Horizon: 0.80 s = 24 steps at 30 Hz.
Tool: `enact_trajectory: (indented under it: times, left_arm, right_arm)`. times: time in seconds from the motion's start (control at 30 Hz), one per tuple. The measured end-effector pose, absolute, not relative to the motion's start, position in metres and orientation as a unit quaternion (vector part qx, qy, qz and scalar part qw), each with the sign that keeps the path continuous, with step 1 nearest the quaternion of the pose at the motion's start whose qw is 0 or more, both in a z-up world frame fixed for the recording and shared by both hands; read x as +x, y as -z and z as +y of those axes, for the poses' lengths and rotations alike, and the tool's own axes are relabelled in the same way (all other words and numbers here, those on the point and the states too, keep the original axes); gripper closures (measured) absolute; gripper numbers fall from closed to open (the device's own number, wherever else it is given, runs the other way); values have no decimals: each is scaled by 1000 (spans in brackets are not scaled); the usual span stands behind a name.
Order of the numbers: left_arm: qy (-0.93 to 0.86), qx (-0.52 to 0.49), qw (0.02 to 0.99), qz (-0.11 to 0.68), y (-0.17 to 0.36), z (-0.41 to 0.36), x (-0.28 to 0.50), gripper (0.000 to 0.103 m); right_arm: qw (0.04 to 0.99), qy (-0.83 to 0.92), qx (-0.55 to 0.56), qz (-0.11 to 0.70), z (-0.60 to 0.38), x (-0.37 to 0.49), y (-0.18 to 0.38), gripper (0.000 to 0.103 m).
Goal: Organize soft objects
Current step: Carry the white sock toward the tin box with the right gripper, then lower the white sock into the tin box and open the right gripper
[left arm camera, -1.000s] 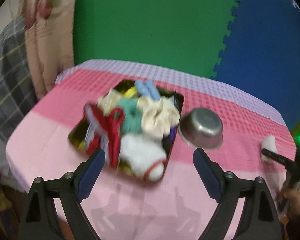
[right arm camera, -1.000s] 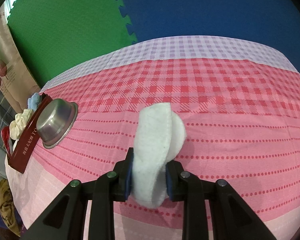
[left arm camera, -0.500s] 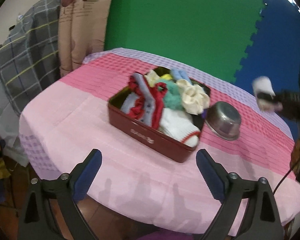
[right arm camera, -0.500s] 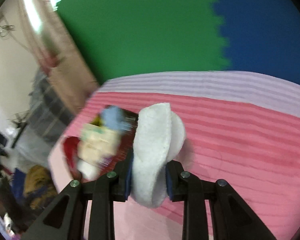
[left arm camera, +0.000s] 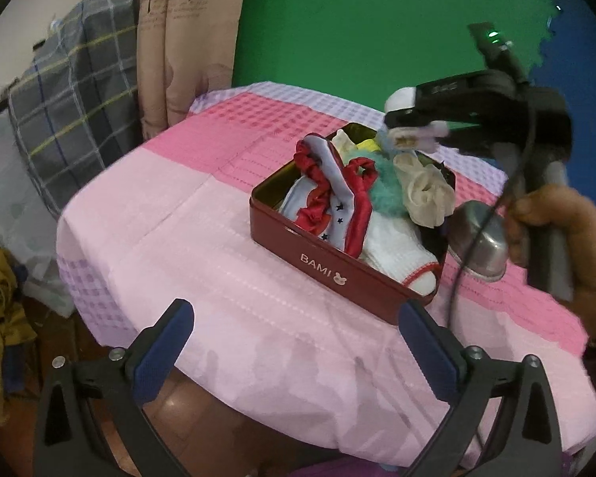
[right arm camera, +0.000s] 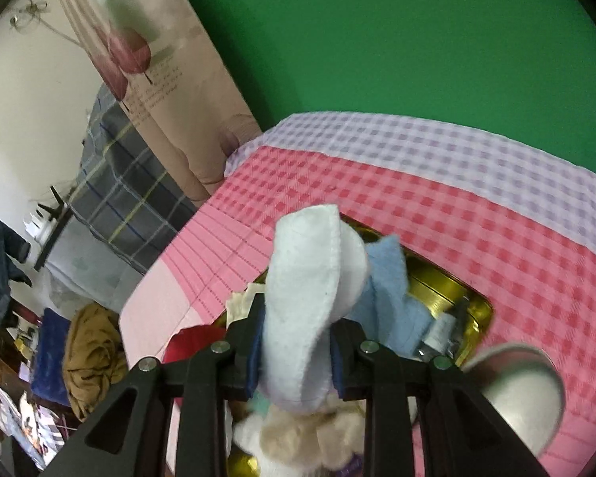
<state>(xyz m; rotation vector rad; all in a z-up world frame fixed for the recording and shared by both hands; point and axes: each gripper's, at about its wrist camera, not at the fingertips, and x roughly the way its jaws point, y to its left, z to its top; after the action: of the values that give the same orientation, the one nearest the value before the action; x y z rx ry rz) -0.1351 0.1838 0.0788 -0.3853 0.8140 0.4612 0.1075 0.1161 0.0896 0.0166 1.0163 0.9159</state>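
Folded pale-white felt pad (right arm camera: 310, 302), stitched edge, faintly speckled.

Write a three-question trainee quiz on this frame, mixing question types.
1. True or false: the right hand-held gripper is empty.
2. What word is printed on the red tin?
3. The steel bowl lies: (a) inside the tin, (b) beside the tin on the tablecloth, (c) on the floor.

Key
1. False: it is shut on a white felt pad, held over the tin.
2. BAMI.
3. (b), on the side where the person's hand is.
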Motion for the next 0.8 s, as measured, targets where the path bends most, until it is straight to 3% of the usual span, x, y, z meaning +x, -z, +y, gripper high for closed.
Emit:
enact_trajectory:
  times: [0.37,0.5,0.8]
  left_arm:
    - [-221,-229,875,365,-76,200,-140,1]
    - [-226,-224,870,376,-73,201,-138,1]
    - [-232,-189,882,364,-76,195,-140,1]
  right_arm:
    - [770,-417,-27,482,160,118,-62,66]
    - [777,-401,-40,483,164,118,-61,52]
    - [801,-398,2,448,131,106,-83,52]
